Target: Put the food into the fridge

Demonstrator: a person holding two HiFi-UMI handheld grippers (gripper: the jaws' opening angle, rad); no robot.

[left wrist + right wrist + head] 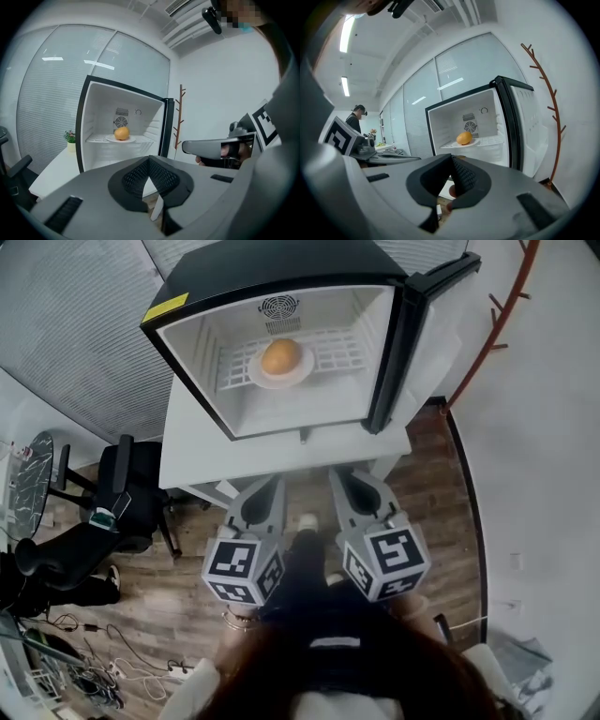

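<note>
Pressing tip to tip, jaws of the left gripper [149, 173]: closed, nothing between them. Jaws of the right gripper [451, 177]: likewise pressed together, empty. Both grippers: held side by side, apart from each other, pointing toward the fridge [262, 263] from in front of it, short of its opening.

Orange fruit [281, 356]: one, round, inside the fridge, resting on a white plate [281, 380]. Plate: on the white wire shelf [342, 351], about mid-width, below the round fan grille [278, 307] in the back wall.

Fridge: small, black casing, white interior, standing on a white table [192, 451]. Fridge door [417, 343]: swung wide open, at the right in the head view.

On the table beside the fridge, left gripper view: small potted plant [70, 138]. Right of the door: brown branching coat stand [546, 103] against a white wall. Floor [436, 512]: wood-patterned. Black office chair [127, 488]: left of the table. Background, right gripper view: a person [356, 119] standing well behind the grippers.
</note>
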